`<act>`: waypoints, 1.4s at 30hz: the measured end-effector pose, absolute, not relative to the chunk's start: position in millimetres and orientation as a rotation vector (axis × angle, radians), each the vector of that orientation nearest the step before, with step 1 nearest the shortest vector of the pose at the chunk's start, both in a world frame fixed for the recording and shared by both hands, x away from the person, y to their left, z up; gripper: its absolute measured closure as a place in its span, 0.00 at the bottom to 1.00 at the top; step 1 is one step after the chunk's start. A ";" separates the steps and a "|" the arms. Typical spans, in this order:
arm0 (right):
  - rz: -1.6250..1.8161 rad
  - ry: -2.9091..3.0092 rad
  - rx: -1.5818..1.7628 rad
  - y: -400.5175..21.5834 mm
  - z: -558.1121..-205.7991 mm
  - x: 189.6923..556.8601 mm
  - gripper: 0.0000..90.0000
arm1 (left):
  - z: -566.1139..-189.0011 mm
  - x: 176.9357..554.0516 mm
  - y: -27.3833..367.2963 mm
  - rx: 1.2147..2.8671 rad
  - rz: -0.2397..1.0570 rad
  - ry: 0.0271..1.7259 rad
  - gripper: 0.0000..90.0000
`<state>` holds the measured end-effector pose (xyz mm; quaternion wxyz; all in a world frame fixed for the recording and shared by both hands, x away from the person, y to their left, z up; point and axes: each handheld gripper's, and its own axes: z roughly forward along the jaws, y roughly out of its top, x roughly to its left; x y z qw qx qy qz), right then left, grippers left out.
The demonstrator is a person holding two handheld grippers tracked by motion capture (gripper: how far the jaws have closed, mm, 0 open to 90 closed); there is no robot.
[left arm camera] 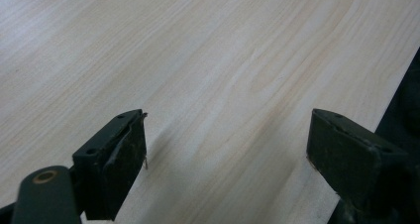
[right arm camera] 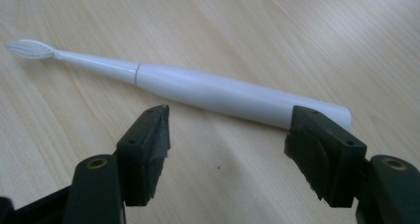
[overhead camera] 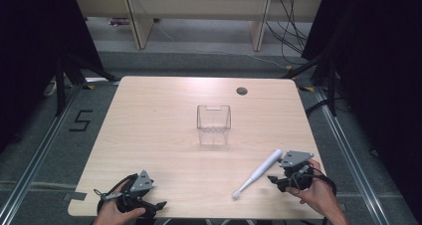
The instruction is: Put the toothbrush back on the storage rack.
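A white electric toothbrush [overhead camera: 258, 174] lies flat on the wooden table [overhead camera: 164, 135], bristle head toward the front edge. My right gripper [overhead camera: 275, 180] sits just right of it, held by a hand, jaws spread. In the right gripper view the toothbrush [right arm camera: 198, 87] lies crosswise just beyond my right gripper [right arm camera: 230, 135], open with only bare wood between the jaws. My left gripper [overhead camera: 160, 204] rests at the table's front left edge, held by a hand. In its own view the left gripper [left arm camera: 228, 144] is open over bare wood.
A clear plastic box [overhead camera: 214, 124] stands upright near the table's middle. A round cable hole [overhead camera: 242, 91] lies at the back right. The table edge [left arm camera: 396, 85] runs close to the left gripper's right jaw. Desk legs and cables stand beyond the table.
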<state>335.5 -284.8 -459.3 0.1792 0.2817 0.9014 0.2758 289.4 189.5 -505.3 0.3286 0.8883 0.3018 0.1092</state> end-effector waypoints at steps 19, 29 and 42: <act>0.655 2.649 0.659 -264.5 -456.8 359.1 0.49 | -505.3 289.4 189.7 2.325 0.283 0.786 0.17; 0.724 2.616 0.856 -269.2 -453.4 374.8 0.79 | -505.7 289.6 189.4 2.321 0.278 0.792 0.17; 0.829 2.525 1.000 -264.7 -462.7 396.4 0.97 | -504.2 289.0 189.3 2.323 0.280 0.774 0.17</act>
